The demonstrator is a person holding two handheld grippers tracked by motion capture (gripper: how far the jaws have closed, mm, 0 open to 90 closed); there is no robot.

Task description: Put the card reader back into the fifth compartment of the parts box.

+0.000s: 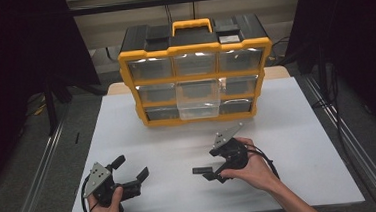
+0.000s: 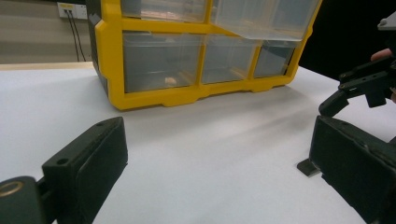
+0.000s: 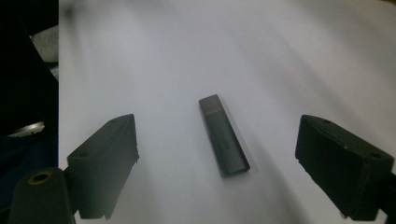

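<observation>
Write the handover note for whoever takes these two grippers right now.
Left gripper: open, empty, near the table's front left edge.
Right gripper: open, jaws either side of the dark USB stick, pads not touching it.
The stick lies flat on the white table. The yellow drawer organizer stands at the back; its clear middle drawer is pulled out.
Done: drawer opened, gripper lined up.
Left: probably grip the stick, put it in the drawer and close it.
</observation>
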